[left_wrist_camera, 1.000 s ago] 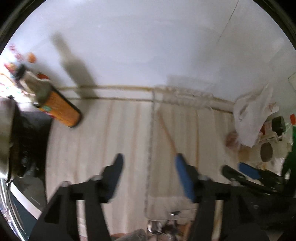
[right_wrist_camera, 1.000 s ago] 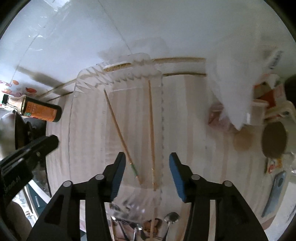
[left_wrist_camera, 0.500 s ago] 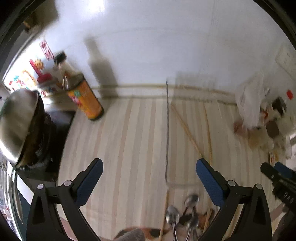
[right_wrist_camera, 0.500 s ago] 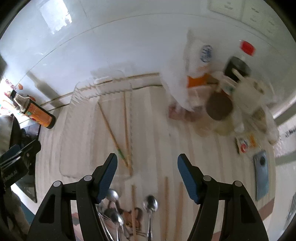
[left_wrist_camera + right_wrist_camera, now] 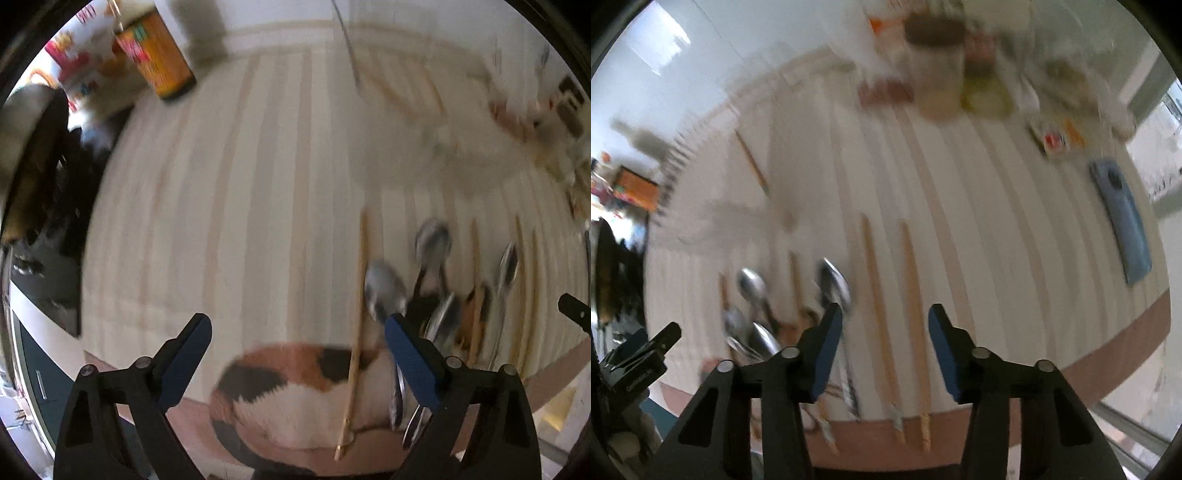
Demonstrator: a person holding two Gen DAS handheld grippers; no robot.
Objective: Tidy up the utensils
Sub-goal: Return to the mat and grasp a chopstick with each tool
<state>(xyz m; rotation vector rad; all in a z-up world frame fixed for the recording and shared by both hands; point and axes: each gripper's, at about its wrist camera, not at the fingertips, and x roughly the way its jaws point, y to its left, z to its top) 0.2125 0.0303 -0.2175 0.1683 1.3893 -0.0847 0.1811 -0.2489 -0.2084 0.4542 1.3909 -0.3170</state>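
Your left gripper (image 5: pixel 297 343) gapes wide, empty; your right gripper (image 5: pixel 885 334) is open too. Spoons (image 5: pixel 753 286) and chopsticks (image 5: pixel 877 306) lie at the counter's (image 5: pixel 1015 240) near edge.

spoons (image 5: pixel 753 288) clustered left of two parallel chopsticks (image 5: pixel 879 310), phone (image 5: pixel 1123 218) far right, jars (image 5: pixel 938 66) seemingly behind

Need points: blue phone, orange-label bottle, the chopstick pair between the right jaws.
blue phone (image 5: pixel 1123 221): right wrist view, middle of its back.
orange-label bottle (image 5: pixel 162 62): left wrist view, on the label.
chopstick pair (image 5: pixel 912 295): right wrist view, mid-shaft of the right stick.
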